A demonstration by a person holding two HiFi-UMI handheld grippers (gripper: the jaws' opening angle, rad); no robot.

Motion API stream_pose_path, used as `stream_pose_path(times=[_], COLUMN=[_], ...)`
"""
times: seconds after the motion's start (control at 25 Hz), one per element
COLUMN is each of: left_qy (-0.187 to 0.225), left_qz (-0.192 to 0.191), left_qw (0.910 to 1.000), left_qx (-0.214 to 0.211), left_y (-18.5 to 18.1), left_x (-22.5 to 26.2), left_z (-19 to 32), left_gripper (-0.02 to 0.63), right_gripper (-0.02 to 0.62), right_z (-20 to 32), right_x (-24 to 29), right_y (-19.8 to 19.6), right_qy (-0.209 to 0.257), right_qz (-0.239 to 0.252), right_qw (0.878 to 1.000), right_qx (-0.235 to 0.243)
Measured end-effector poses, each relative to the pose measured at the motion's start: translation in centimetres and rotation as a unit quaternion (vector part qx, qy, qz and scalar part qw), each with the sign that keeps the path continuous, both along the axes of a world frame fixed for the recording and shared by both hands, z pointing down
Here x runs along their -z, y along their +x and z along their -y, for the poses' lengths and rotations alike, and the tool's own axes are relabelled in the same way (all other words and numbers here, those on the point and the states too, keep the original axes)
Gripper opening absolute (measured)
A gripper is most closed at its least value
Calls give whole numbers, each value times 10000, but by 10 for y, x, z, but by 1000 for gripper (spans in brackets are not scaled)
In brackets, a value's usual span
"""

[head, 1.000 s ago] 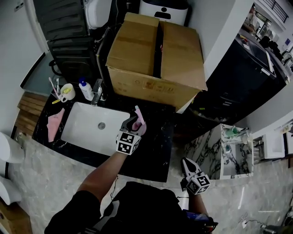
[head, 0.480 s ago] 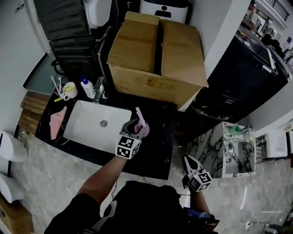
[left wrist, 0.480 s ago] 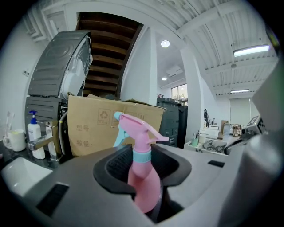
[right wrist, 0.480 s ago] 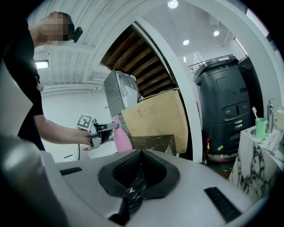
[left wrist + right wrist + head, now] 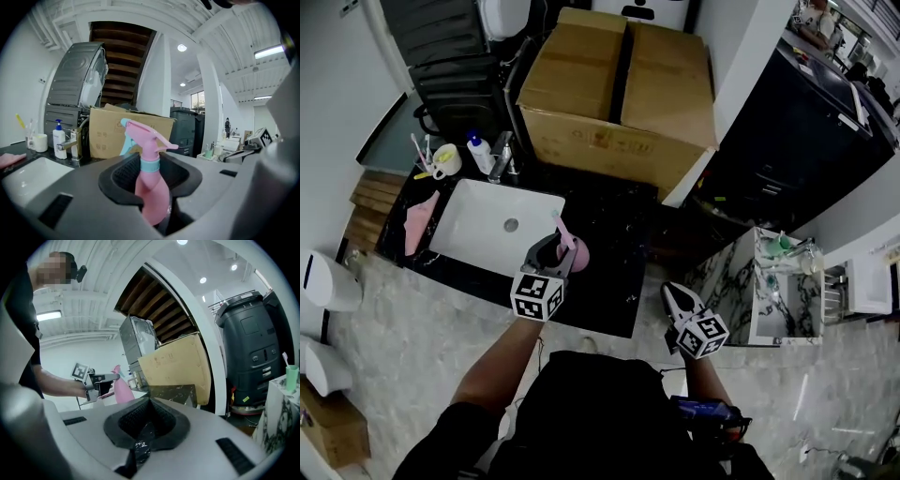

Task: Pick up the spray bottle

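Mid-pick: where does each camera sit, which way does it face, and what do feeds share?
Head view: on the person's head, looking steeply down on the sink; shows both arms, left gripper, right gripper.
Left gripper view: on the left gripper, along jaws shut on the pink spray bottle, toward the cardboard box.
Right gripper view: on the right gripper, over empty jaws, toward the left arm.
Shared: all three show bottle and box.

Dark counter (image 5: 619, 246) (box (image 5: 619, 94), cup (image 5: 447, 160)).
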State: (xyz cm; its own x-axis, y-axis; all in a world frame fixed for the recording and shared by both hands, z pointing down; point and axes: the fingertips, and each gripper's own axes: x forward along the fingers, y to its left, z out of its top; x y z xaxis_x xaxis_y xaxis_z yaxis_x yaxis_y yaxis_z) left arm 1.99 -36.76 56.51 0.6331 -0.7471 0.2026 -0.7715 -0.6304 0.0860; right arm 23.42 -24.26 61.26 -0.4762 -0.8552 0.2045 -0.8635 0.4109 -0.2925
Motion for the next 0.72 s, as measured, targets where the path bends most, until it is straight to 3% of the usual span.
stream_pose_path(times=[0.72], left_qy=[-102], left_qz=[4], left_qw=[9907], left_qx=[1354], left_y=[-52], left_x=[4], left_z=[-130], left_gripper=[133], right_gripper=[26], right_z=[-38], right_x=[18], right_y=[-18], right_qy=[197], right_qz=[182], right_qw=[9918], right_qx=[1253])
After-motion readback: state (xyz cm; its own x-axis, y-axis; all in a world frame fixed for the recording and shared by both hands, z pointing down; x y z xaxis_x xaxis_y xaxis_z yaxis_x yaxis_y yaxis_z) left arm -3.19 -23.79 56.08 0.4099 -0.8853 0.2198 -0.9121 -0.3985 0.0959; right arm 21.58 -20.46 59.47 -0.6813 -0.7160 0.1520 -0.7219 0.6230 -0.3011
